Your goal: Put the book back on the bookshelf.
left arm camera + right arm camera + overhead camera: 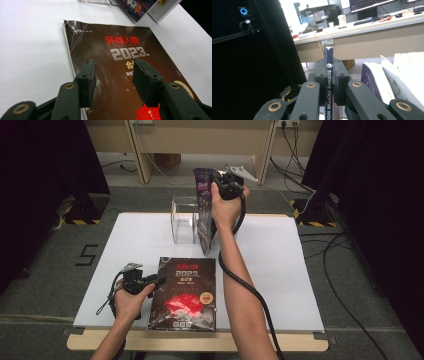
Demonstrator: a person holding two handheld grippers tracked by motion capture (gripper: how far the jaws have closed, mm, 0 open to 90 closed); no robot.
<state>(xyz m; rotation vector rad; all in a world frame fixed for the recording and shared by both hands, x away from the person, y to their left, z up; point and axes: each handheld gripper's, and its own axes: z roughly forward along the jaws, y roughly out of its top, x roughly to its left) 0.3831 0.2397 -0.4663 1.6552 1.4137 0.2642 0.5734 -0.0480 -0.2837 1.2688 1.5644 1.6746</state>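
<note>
A dark magazine (184, 292) with "2023" on its cover lies flat near the front edge of the white board (280, 270). My left gripper (158, 280) rests at its left edge. In the left gripper view the jaws (113, 66) stand open just over the cover (112, 42), with nothing between them. My right gripper (227, 182) is raised behind the board, shut on a purple magazine (205, 212) that hangs upright beside a clear plastic holder (181, 220). In the right gripper view the jaws (329, 65) pinch its dark blue spine (328, 53), printed "SCIENCE FICTION".
Loose pages of the held magazine and white paper (392, 77) fan out to the right in the right gripper view. A wooden desk (200, 140) stands beyond the table. Black curtains flank both sides. Cables (320, 205) trail on the grey floor at right.
</note>
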